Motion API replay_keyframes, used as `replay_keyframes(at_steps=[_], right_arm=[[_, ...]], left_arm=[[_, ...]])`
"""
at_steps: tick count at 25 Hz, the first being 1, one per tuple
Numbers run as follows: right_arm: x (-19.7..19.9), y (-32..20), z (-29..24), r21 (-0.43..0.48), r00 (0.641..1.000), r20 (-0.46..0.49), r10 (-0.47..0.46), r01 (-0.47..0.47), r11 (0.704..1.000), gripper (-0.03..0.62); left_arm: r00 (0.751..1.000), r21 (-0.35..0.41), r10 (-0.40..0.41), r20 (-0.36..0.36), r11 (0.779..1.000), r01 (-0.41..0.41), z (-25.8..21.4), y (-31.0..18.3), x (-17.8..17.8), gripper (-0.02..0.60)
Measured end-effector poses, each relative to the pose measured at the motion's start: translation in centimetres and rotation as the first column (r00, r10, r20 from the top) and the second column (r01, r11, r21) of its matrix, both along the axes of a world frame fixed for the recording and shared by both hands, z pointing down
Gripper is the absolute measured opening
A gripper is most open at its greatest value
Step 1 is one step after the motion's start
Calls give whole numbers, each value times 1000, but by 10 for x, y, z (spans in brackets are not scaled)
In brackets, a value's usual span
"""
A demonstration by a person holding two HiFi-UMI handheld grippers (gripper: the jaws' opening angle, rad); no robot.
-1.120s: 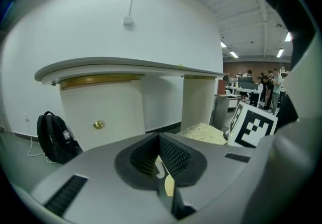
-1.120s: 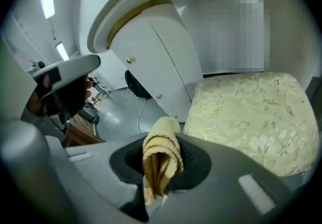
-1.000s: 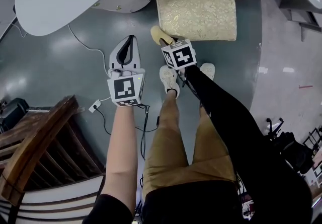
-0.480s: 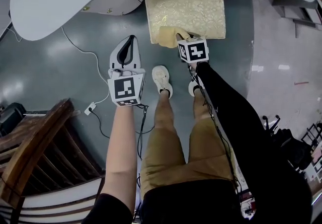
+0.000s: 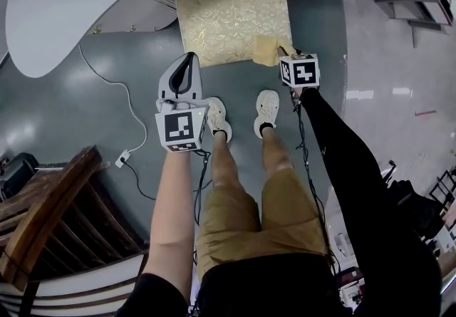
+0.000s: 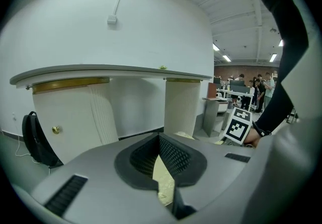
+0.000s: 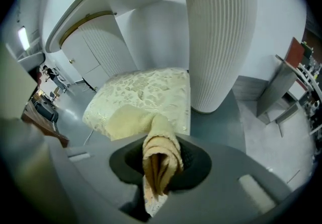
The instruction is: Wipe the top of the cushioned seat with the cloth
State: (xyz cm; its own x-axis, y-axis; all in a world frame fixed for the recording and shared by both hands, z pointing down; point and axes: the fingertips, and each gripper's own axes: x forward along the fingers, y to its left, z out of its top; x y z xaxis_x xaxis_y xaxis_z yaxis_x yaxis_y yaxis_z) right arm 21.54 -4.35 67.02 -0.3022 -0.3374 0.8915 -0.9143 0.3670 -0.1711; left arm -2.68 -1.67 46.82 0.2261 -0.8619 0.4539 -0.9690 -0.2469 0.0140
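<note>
Cloth between right jaws, perhaps on seat

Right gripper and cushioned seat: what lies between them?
The cloth, held by the right gripper, trails onto the cushioned seat; right gripper view shows it.

End of cloth hidden behind right gripper, wooden chair cut off

Big white curved table along the far side, sitting on ribbed white pedestals — wooden chair near left, white cable snaking over the grey floor.
</note>
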Motion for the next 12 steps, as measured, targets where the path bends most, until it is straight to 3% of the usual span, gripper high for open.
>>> replay_keyframes(at_steps=[5, 12], right_arm=[[70, -8, -1, 14, 989, -119, 86, -84, 996, 58], [108, -6, -36, 64, 988, -96, 122, -116, 991, 58]], left_arm=[[1000, 12, 0, 8, 1000, 0, -9, -8, 31, 8], [1000, -4, 11, 3, 1000, -11, -29, 2, 78, 8]])
